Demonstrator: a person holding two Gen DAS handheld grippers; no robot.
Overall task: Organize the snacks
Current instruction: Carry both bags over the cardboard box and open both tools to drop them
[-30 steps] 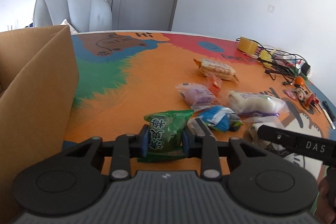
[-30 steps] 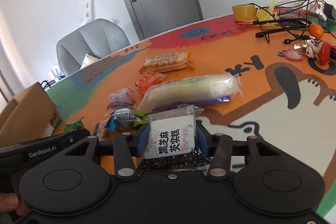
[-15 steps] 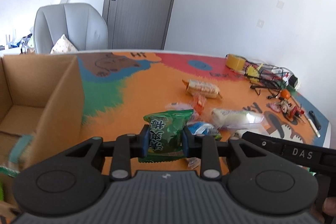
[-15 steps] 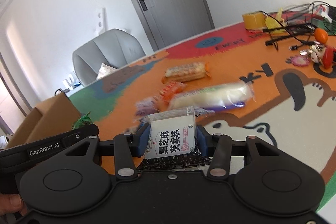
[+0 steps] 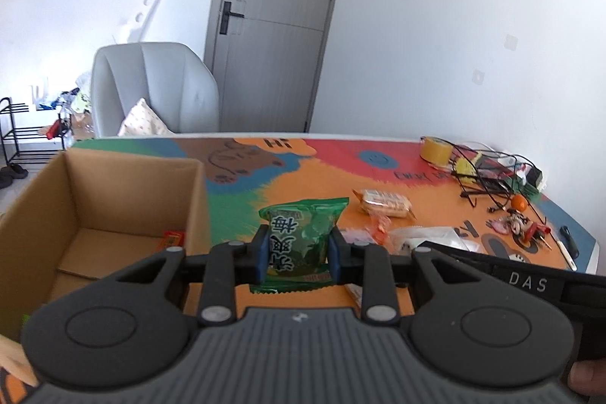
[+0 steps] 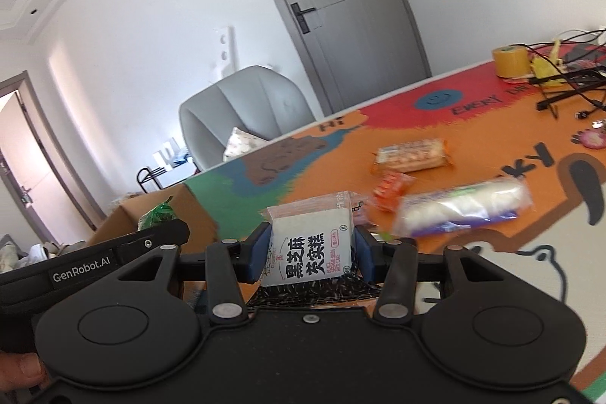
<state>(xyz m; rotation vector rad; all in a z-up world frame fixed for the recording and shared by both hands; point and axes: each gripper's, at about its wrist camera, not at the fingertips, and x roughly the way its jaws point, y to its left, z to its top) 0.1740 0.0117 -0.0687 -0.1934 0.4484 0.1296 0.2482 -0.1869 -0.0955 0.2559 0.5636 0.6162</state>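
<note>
My left gripper (image 5: 297,250) is shut on a green snack packet (image 5: 301,233), held above the table just right of an open cardboard box (image 5: 113,199). A small red packet (image 5: 172,239) lies on the box floor. My right gripper (image 6: 311,254) is shut on a white sesame rice cake packet (image 6: 310,245) with black print, raised over the table. In the right wrist view the left gripper's side (image 6: 94,262) and its green packet (image 6: 157,216) show at the left, in front of the box (image 6: 125,218). Several snacks stay on the table: a long white roll (image 6: 464,211), an orange packet (image 6: 392,186), a wafer pack (image 6: 413,154).
The colourful table mat (image 5: 303,173) carries a yellow tape roll (image 5: 435,150), tangled black cables (image 5: 488,173) and small trinkets (image 5: 519,224) at the far right. A grey chair (image 5: 151,89) with a cushion stands behind the table, by a grey door (image 5: 272,25).
Both grippers have risen with their packets. The left view now looks down into the open box, where before it showed only the box's outer wall. The snacks on the table look farther away.
</note>
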